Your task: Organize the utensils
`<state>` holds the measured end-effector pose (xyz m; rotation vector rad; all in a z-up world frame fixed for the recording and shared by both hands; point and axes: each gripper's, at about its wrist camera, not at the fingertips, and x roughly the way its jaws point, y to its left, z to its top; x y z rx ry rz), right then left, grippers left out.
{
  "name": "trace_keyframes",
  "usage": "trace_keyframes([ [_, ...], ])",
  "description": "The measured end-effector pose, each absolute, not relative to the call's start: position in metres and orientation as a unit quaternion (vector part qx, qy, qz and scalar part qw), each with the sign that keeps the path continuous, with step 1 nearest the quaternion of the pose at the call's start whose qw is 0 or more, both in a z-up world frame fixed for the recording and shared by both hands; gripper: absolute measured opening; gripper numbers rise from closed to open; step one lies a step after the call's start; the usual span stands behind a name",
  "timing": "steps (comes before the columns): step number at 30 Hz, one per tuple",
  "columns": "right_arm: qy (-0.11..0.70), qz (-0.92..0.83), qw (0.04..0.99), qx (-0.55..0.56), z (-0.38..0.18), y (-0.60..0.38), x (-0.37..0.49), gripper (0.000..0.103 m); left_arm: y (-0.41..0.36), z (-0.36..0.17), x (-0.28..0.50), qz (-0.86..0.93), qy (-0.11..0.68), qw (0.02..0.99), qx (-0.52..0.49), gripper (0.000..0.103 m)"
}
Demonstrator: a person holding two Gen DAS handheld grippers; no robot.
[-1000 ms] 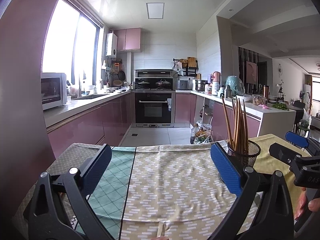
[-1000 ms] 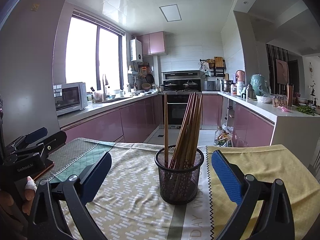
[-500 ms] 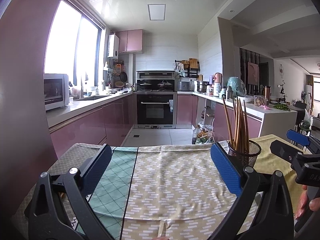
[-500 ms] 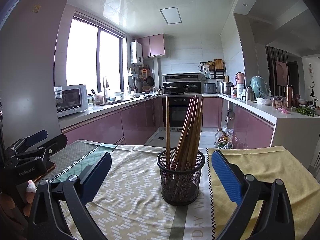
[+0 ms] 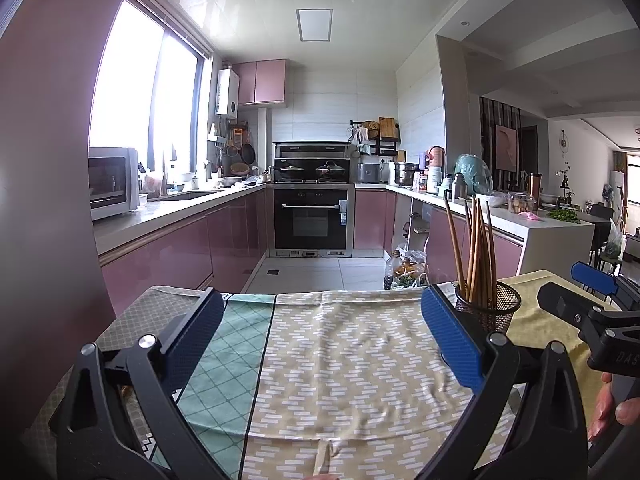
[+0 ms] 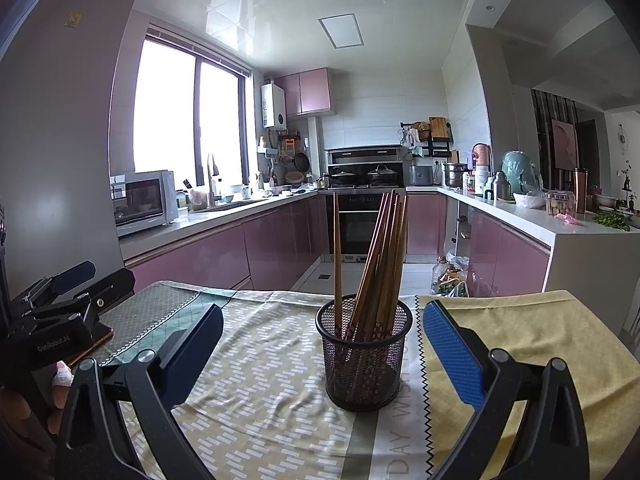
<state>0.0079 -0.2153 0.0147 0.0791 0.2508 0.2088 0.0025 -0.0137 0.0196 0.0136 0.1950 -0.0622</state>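
A black mesh cup (image 6: 365, 360) stands upright on the table and holds several wooden chopsticks (image 6: 378, 260). It sits straight ahead of my right gripper (image 6: 320, 344), which is open and empty, a little short of the cup. In the left wrist view the cup (image 5: 490, 312) with its chopsticks (image 5: 476, 252) stands to the right, partly behind my right fingertip (image 5: 448, 332). My left gripper (image 5: 320, 332) is open and empty over the bare cloth. The other gripper shows at each view's edge: the right one (image 5: 592, 312), the left one (image 6: 56, 316).
The table is covered by a patterned cloth (image 5: 340, 360) with a green checked part (image 5: 224, 360) on the left and a yellow part (image 6: 520, 336) on the right. Beyond the table's far edge is a kitchen with pink cabinets (image 6: 224, 256) and an oven (image 5: 312, 220).
Both views have tilted down and drawn back slightly, so the kitchen sits lower in frame. The cup and chopsticks have not moved. Both grippers stay open.
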Motion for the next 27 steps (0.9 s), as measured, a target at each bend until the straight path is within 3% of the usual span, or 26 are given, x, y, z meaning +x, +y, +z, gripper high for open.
trace_keyframes([
  [27,0.127,0.105,0.985,0.042,0.0143,-0.2168,0.0088,0.097,-0.0173,0.0196,0.0031,-0.029,0.099,0.995,0.004,0.097],
])
